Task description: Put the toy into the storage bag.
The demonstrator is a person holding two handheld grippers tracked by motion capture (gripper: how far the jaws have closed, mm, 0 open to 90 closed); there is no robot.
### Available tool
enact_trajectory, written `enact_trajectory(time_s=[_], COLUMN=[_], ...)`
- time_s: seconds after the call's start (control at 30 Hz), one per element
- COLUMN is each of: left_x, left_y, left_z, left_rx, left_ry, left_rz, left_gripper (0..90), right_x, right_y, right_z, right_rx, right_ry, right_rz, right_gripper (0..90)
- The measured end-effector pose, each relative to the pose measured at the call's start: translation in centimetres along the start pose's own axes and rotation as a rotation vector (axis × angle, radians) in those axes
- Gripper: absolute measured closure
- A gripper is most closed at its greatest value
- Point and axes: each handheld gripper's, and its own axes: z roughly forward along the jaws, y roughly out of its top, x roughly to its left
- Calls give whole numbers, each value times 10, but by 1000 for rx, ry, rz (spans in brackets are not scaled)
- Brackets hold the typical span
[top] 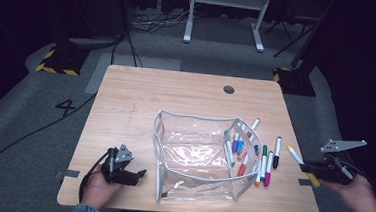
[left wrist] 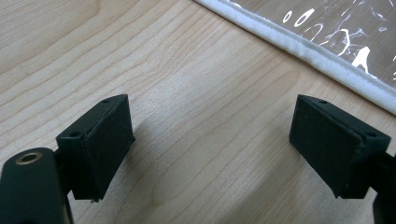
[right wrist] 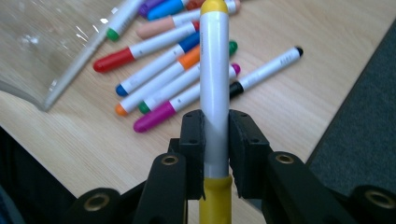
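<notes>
A clear plastic pouch (top: 192, 156) with white trim stands open in the middle of the wooden table (top: 126, 106). Several coloured markers (top: 237, 145) lie against its right end, and more markers (top: 267, 165) rest on the table beside it. My right gripper (top: 306, 167) hovers off the table's right edge, shut on a white marker with yellow ends (top: 295, 155). In the right gripper view that yellow marker (right wrist: 214, 60) stands up between the pads of the right gripper (right wrist: 215, 126), above the loose markers (right wrist: 173, 79). My left gripper (top: 138, 173) rests left of the pouch. It (left wrist: 210, 144) is open over bare wood near the pouch's trim (left wrist: 299, 44).
A dark round hole (top: 228, 89) sits near the table's far edge. Grey carpet with cables surrounds the table, and a white desk frame (top: 224, 18) stands behind it. The right edge of the table (right wrist: 327, 121) runs close under the right gripper.
</notes>
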Motion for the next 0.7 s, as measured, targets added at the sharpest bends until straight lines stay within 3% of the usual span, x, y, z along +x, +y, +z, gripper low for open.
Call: enact_trajectory(time_s=[0.4, 0.7], left_x=[0, -1], left_y=[0, -1], left_z=[0, -1], left_rx=[0, 0], left_ry=[27, 35], left_rz=[-23, -28], left_gripper=[148, 144], right_x=[27, 70], right_y=[70, 122], right_z=[-27, -35], right_rx=[-91, -102], right_ry=[74, 154], right_rz=[-147, -286], right_gripper=[764, 764])
